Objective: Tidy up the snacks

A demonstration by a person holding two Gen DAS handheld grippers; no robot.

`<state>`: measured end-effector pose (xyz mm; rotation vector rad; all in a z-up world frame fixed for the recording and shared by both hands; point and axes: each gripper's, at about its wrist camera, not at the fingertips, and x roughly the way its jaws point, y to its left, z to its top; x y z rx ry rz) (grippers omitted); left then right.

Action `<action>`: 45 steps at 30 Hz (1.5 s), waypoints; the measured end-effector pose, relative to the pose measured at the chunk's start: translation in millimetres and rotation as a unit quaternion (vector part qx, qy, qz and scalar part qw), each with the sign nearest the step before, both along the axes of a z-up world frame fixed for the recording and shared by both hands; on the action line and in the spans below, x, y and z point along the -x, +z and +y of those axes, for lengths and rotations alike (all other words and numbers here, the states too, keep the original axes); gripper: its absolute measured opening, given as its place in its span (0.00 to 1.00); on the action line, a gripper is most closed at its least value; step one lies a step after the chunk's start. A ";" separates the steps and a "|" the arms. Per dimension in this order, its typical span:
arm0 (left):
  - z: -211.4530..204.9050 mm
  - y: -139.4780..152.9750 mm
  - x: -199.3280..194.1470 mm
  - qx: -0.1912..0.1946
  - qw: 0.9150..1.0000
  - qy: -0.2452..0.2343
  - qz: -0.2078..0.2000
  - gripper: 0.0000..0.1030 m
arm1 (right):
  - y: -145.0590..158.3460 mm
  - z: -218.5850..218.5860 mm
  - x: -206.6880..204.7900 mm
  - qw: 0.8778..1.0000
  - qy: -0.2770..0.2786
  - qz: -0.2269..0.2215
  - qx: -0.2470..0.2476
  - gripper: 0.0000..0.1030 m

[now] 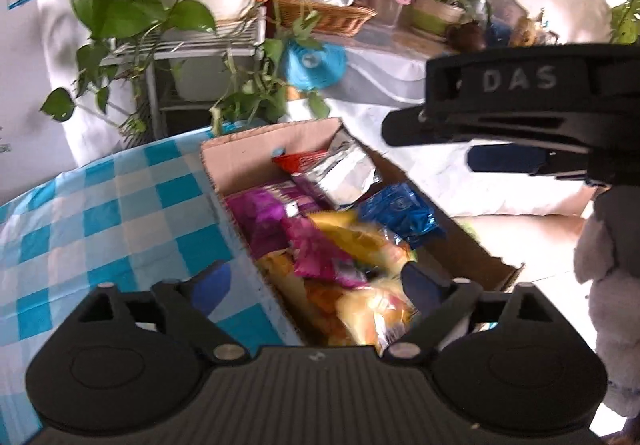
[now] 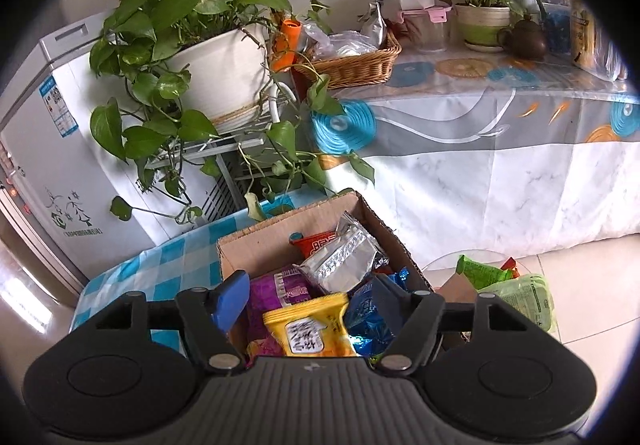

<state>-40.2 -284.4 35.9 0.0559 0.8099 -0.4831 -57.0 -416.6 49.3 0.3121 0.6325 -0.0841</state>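
Cardboard box [image 2: 256,245] on blue-checked tabletop [image 1: 100,213], at its edge, filled with snack packets: silver pouch [image 2: 340,263], red packet [image 2: 316,241], purple packet [image 2: 280,291], blue foil packet [image 2: 366,315], yellow packet [image 2: 310,327]
Left hand-held gripper [image 1: 316,287]: fingers spread wide, nothing held, over box
Right hand-held gripper [image 2: 310,299]: fingers apart, yellow packet between them; contact unclear
Green packets [image 2: 516,287] on floor beside box

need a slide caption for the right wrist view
Open right tool above a cardboard box of snack packets, yellow packet nearest.
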 end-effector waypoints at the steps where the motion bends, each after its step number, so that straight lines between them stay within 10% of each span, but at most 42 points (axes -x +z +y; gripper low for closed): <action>1: 0.7 -0.2 0.1 -0.003 1.000 0.003 0.003 0.91 | -0.1 0.4 0.3 1.000 0.001 0.000 -0.001 0.80; 22: 32.1 4.2 -6.5 -0.079 0.991 0.103 0.021 0.96 | -19.7 15.4 19.0 0.992 -0.038 0.079 0.089 1.00; 45: 12.5 12.2 -29.7 -0.125 0.985 0.118 0.021 0.99 | -25.3 10.6 9.9 0.986 -0.065 0.110 0.110 1.00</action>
